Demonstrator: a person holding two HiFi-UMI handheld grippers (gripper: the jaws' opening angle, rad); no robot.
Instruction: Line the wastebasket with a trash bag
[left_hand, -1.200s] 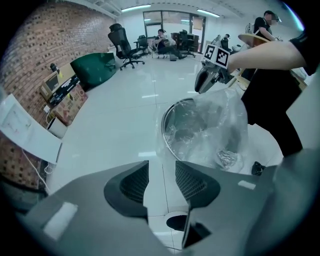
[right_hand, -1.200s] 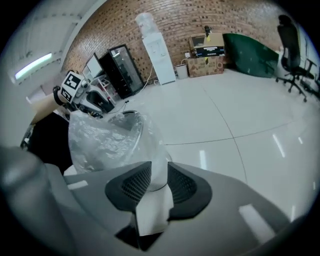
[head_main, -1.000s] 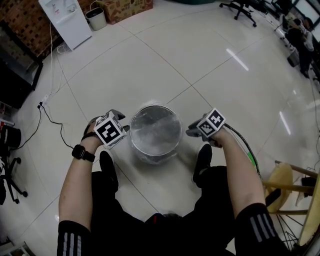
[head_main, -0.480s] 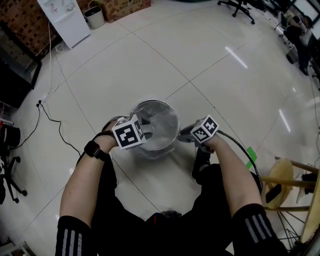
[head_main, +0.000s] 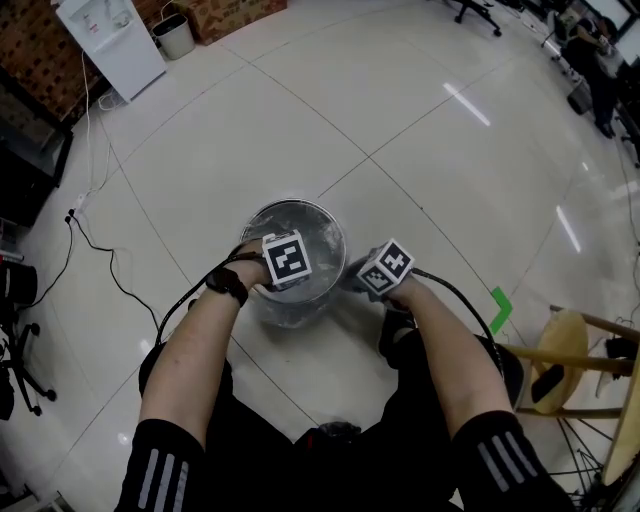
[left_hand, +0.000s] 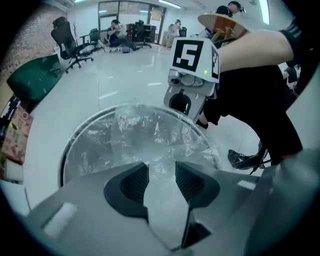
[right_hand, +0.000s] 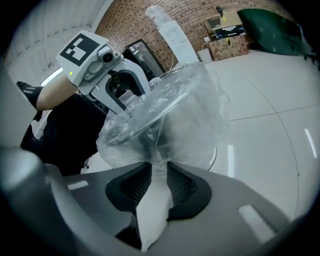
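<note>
The right tongs (right_hand: 159, 172) are clenching a gathered fold of the clear trash bag (right_hand: 170, 115), their jaws having just been closing on the film, at the right side of the wastebasket (head_main: 285, 312). The left tongs (left_hand: 161, 175) are hanging released over the basket's mouth, jaws standing apart and pointing steeply down at the crinkled film inside the rim. The bag is sitting in the basket, its loose upper part puffing up on the right tongs' side. The basket is standing upright on the pale tiled floor (head_main: 400, 130), just ahead of the person's shoes. A wooden stool (head_main: 560, 350) is standing well apart to the right.
</note>
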